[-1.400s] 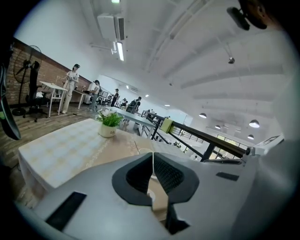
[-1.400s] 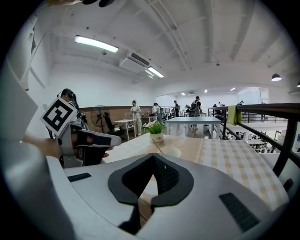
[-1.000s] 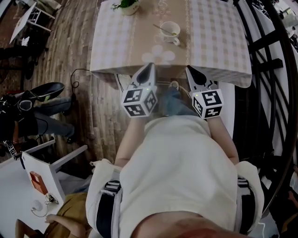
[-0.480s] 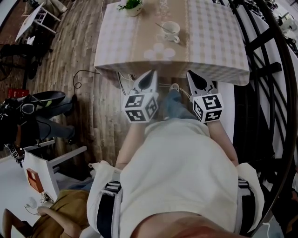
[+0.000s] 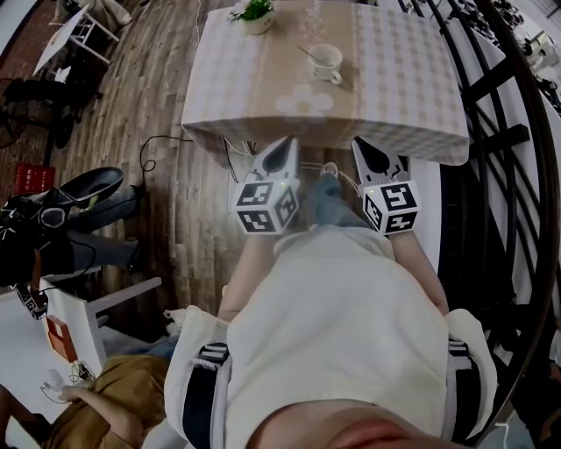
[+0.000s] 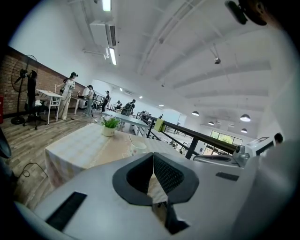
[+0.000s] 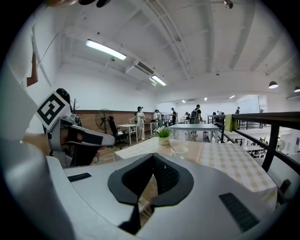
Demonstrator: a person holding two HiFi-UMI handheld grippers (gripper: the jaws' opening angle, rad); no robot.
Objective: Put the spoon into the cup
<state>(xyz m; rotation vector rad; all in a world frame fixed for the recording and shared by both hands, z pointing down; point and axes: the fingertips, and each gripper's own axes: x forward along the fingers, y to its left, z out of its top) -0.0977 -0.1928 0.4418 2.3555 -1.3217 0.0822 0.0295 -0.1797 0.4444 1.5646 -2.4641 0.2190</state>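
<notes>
On table [image 5: 403, 79], spoon [image 5: 308, 53] in cup [image 5: 328, 61], clearest overhead

Left claw [image 5: 291, 141], right claw [image 5: 358, 141] farther from table [image 5: 399, 83].

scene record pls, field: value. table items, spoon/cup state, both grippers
table: checked cloth, both grippers short of its near edge
cup: white, upright on the table
spoon: bowl end in the cup, handle leaning out over the rim
plant: small pot near the table's far edge
left gripper: jaws together, nothing between them
right gripper: jaws together, nothing between them
task state: spoon looks already in the cup
</notes>
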